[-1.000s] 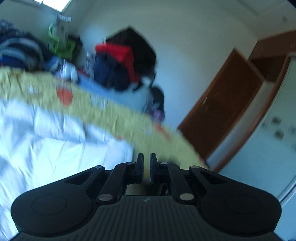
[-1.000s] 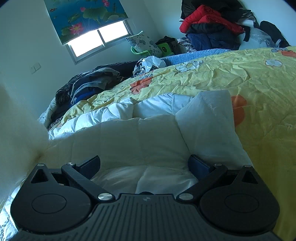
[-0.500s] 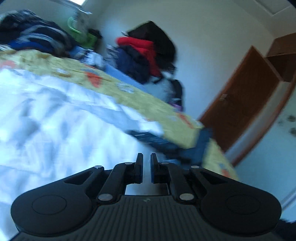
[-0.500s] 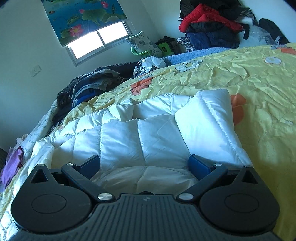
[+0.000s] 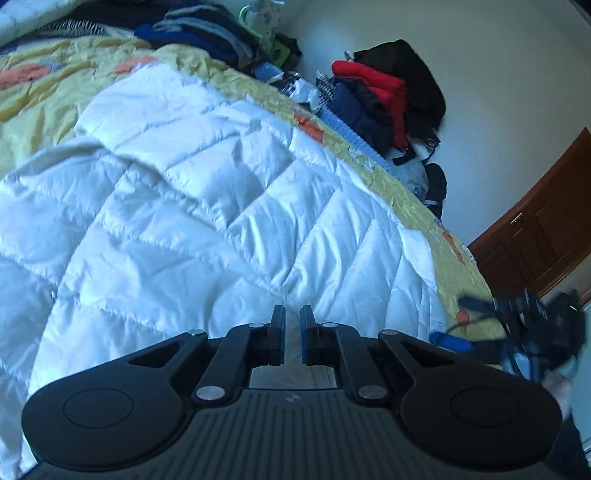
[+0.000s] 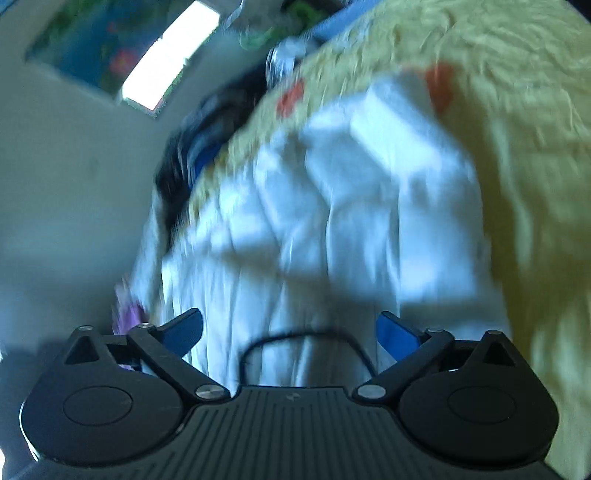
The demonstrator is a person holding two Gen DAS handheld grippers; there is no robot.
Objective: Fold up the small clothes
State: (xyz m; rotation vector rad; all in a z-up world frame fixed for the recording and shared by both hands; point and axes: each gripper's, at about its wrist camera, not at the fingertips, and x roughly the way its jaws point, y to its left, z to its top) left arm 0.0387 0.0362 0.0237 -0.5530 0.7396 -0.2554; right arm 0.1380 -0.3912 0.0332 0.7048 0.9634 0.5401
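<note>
White quilted jacket [image 5: 207, 206] lies spread across the yellow bedspread [image 5: 458, 273], its far sleeve laid over but most folding apparently left, with the left claw [image 5: 292, 334] closed and empty above its near edge, the right claw [image 6: 290, 330] wide, closing, gripping nothing.

You face a bed covered by a yellow bedspread [image 5: 402, 192] printed with orange patches. At its far end, against the pale wall [image 5: 498, 66], a heap of clothing holds a red jacket [image 5: 369, 79] between black and navy pieces. A second dark pile [image 5: 207, 29] lies along the upper edge of the bed. A brown wooden door [image 5: 546, 229] stands at the right. In the blurred right wrist view, you see a bright window [image 6: 166, 62] under a blue floral blind [image 6: 92, 40].
</note>
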